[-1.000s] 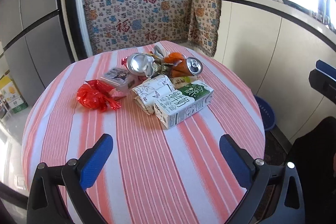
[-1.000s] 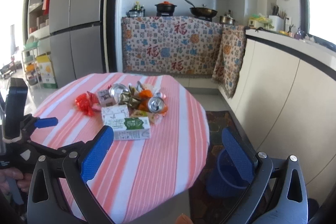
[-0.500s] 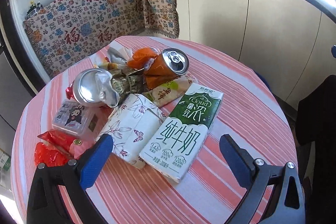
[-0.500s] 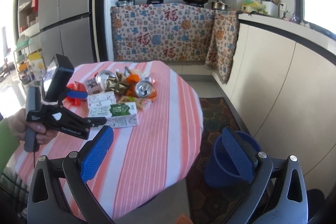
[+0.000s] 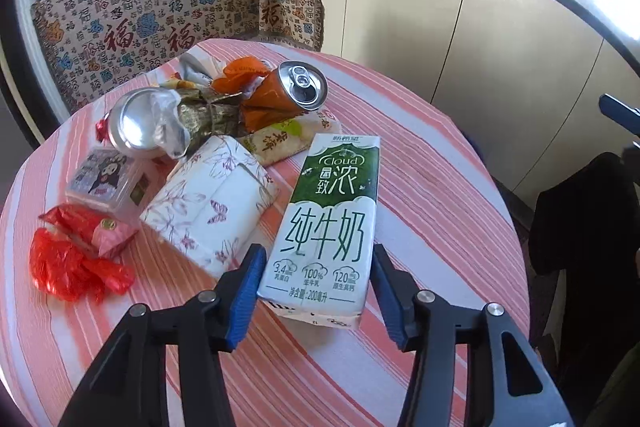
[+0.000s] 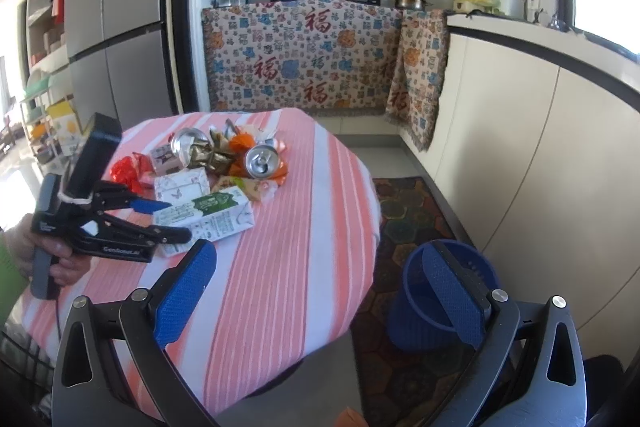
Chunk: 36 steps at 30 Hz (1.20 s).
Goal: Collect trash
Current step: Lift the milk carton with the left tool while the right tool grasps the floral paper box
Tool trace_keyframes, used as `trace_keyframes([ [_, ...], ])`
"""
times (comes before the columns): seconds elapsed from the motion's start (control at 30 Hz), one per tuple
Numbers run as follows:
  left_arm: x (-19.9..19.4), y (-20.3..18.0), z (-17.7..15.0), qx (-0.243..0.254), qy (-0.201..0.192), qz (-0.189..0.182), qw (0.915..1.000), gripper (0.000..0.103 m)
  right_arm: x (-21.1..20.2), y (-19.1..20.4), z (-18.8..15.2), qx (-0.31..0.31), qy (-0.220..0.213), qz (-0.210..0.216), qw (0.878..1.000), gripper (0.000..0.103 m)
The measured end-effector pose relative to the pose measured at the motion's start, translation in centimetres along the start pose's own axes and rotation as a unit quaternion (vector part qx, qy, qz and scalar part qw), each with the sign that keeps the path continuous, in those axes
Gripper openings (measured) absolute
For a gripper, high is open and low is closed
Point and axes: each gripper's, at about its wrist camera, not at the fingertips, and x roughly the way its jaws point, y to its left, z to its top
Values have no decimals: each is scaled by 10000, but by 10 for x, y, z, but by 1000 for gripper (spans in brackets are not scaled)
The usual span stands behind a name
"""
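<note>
- kitchen setting: a round table in a pink-and-white striped cloth point(image 5: 420, 187) stands before a counter draped with patterned fabric bearing red characters point(image 6: 304, 55), pots on top of it.
- only the right wrist view shows the blue plastic waste bin point(image 6: 416, 311) on the floor just beside the table, a grey refrigerator point(image 6: 120, 7) to the left, and the person's hand gripping the left tool.
- only the left wrist view gives the litter up close: a green-and-white rectangular milk carton point(image 5: 328, 223) lying flat, a white floral tissue pack point(image 5: 212, 203) touching its left side, a crumpled red plastic wrapper point(image 5: 72, 267), an orange drink can point(image 5: 284, 95) on its side, and a dented silver can point(image 5: 136, 123).
- left gripper point(image 5: 318, 291): jaws parted to about the carton's width, one blue pad at each long side of its near end; whether they press it i cannot tell.
- right gripper point(image 6: 320, 291): jaws spread wide, holding nothing, hanging beyond the table edge with the bin behind its right finger.
</note>
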Motion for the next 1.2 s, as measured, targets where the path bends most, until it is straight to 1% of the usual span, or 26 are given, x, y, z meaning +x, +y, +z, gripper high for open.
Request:
trace_keyframes([
  [0.07, -21, -4, -19, -178, -116, 52, 9998, 53, 5, -2, -2, 14, 66, -6, 10000, 103],
  [0.17, -48, -4, -49, -537, -207, 301, 9979, 53, 18, 2, -7, -18, 223, 61, 9997, 103],
  [0.27, -74, 6, -79, -980, -296, 825, 9913, 53, 35, 16, -12, -172, 394, 263, 9987, 103],
  [0.33, -87, 20, -93, -1352, -368, 1290, 9817, 53, 47, 31, -15, -311, 478, 440, 9974, 103],
  [0.43, -96, 50, -102, -2042, -486, 1805, 9609, 53, 70, 57, -12, -527, 667, 819, 9930, 103],
  [0.5, -97, 66, -104, -2384, -523, 2026, 9484, 53, 89, 77, -7, -643, 799, 1066, 9890, 103],
  [0.53, -96, 72, -104, -2483, -524, 2114, 9439, 53, 102, 87, -1, -684, 891, 1233, 9860, 103],
  [0.57, -94, 76, -104, -2522, -517, 2173, 9415, 53, 113, 94, 3, -704, 967, 1327, 9839, 103],
  [0.67, -82, 81, -103, -2492, -409, 2335, 9390, 54, 149, 118, 16, -692, 1236, 1548, 9777, 103],
  [0.73, -74, 81, -102, -2410, -325, 2431, 9390, 54, 168, 132, 22, -663, 1374, 1585, 9755, 103],
  [0.8, -68, 83, -103, -2404, -252, 2431, 9394, 54, 185, 146, 25, -718, 1453, 1445, 9761, 103],
  [0.87, -66, 88, -106, -2494, -207, 2343, 9394, 55, 200, 152, 23, -701, 1569, 1069, 9793, 103],
  [0.97, -66, 95, -111, -2642, -186, 2232, 9381, 56, 203, 132, 17, -234, 1659, 715, 9833, 103],
  [1.07, -67, 96, -111, -2619, -206, 2219, 9390, 59, 192, 100, 7, -25, 1663, 279, 9857, 102],
  [1.1, -67, 97, -111, -2604, -213, 2228, 9392, 60, 189, 88, 2, 86, 1714, 196, 9850, 102],
  [1.13, -66, 97, -110, -2587, -215, 2241, 9393, 61, 183, 77, -1, 203, 1744, 188, 9843, 102],
  [1.2, -62, 96, -105, -2561, -202, 2274, 9393, 66, 169, 66, -5, 195, 1642, 275, 9859, 102],
])
